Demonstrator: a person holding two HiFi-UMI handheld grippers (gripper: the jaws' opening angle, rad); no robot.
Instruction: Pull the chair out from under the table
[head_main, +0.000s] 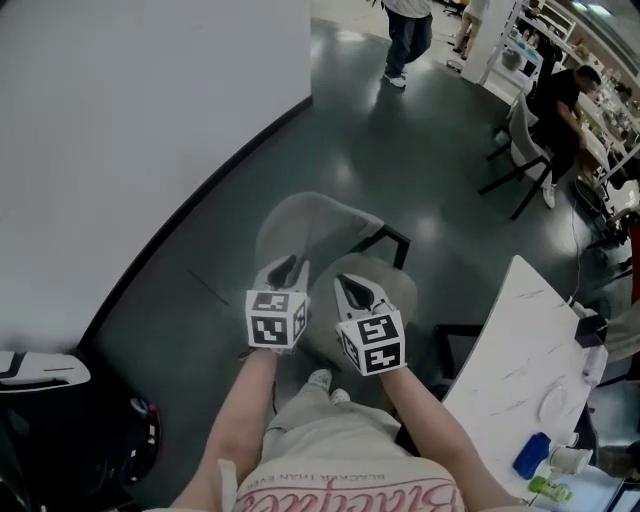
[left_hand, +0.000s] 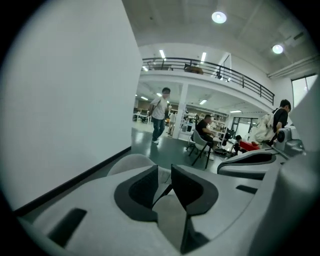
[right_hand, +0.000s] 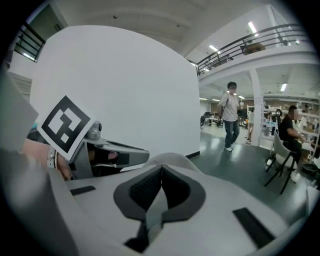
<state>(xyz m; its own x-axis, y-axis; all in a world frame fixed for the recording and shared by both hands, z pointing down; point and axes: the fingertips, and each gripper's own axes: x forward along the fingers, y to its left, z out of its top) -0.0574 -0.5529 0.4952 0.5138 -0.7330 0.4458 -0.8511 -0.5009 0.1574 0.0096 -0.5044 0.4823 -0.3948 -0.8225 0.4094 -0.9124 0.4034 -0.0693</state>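
Two grippers are hovering over the grey chair (head_main: 318, 228) beside the white table (head_main: 510, 350): left gripper (head_main: 285, 270) is gaping narrowly, empty; right gripper (head_main: 352, 292) is pinching shut on nothing

Chair (head_main: 318, 232) was light grey, its legs black. Table (head_main: 510, 345) was white marble with faint grey veins. A blue item (head_main: 532, 455) and a green item (head_main: 548, 488) sat near its near corner. Floor (head_main: 400, 140) was dark grey-green and glossy. Wall (head_main: 130, 120) was white with black skirting. Left gripper (head_main: 283, 272) and right gripper (head_main: 352, 292) were pale grey with black pads (left_hand: 141, 189), and their cubes carried black-and-white square markers. Shorts (head_main: 330, 425) were beige. Top (head_main: 350, 495) was pale pink with red script.
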